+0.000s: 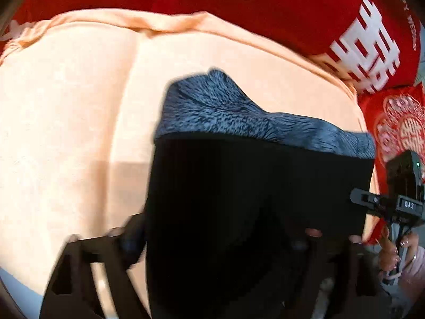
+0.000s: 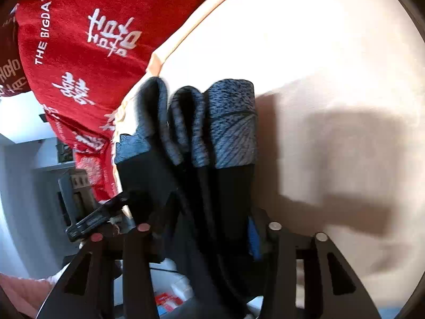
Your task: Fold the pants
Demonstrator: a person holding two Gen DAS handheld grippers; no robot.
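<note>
1. Here the pants (image 2: 202, 159), black with a grey mottled band at the far end, hang bunched in folds between the fingers of the right gripper (image 2: 207, 228), which is clenched on the cloth; the fabric runs from the jaws out over the peach bedsheet (image 2: 318, 53).
2. In the left wrist view the pants (image 1: 252, 186) fill the middle as a broad black panel with the grey band on top, lying right across the left gripper (image 1: 220, 235).
3. Whether the left jaws grasp the cloth or stand loose cannot be told: the black fabric hides most of both fingers, and the picture is blurred.
4. The right gripper (image 1: 398, 204) shows at the left view's right edge, held by a hand (image 1: 395, 252) partly cut off.
5. A red blanket (image 2: 87, 40) with white lettering lies beyond the sheet.
</note>
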